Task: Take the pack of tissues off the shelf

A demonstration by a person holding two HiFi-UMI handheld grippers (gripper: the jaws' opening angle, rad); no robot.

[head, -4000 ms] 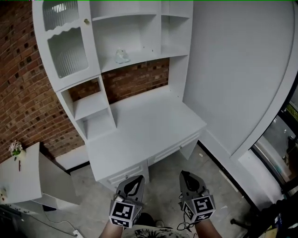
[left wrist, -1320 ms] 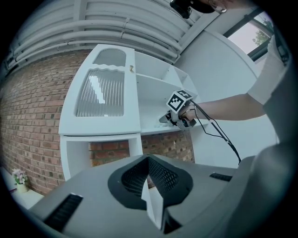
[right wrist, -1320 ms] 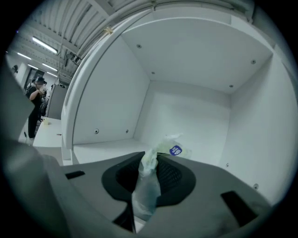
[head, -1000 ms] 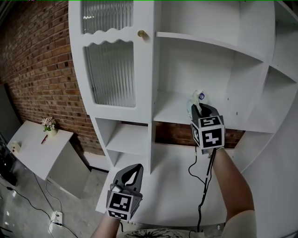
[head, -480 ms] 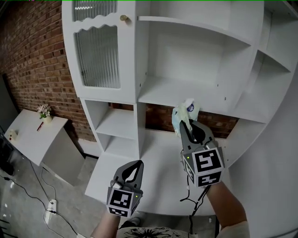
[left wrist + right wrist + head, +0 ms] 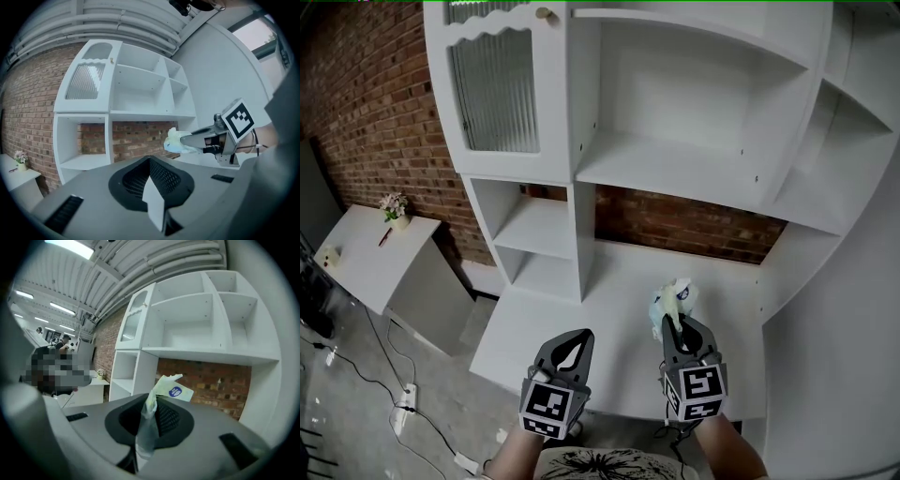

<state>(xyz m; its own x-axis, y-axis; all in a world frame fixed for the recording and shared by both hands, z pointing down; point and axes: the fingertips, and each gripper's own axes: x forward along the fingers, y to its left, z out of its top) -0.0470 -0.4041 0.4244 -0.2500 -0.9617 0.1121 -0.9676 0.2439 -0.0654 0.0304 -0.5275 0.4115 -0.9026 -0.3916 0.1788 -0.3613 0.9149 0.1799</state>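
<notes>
Down from the shelf comes the right gripper, jaws clamped on the pack of tissues, now over the desk. Removal looks done, so a gentle set-down is likely next. The left gripper is closed and empty.

Open room over desktop; shelf board overhead behind.
</notes>
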